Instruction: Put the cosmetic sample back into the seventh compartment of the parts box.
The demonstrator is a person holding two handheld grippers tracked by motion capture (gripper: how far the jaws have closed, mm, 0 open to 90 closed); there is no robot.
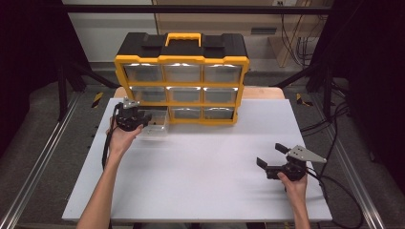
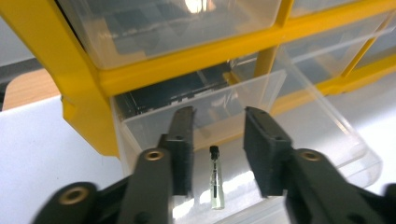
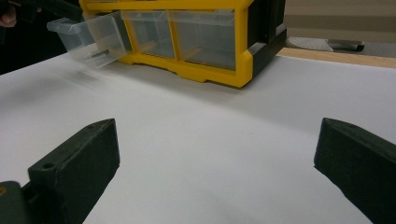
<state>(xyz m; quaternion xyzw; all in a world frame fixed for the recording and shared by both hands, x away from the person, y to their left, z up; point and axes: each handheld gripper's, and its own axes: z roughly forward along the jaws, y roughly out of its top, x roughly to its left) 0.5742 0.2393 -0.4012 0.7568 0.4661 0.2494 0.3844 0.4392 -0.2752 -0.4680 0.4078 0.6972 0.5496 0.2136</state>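
Left fingers (image 2: 184, 140): parted on either side of the small vial (image 2: 216, 179), my pads not pressing it, so let go.
Left gripper (image 2: 217, 149): over the pulled-out clear drawer (image 2: 322, 128).
Vial place: lying flat on that drawer's floor, between my jaws.
Vial axis: long axis runs along my jaws, black cap towards the yellow organizer (image 1: 181, 81).
Right gripper (image 1: 273, 155): jaws spread wide over bare white table (image 1: 200, 176), holding nothing, well apart from the drawer.
In the way: drawer's front wall, just beside the vial's base.
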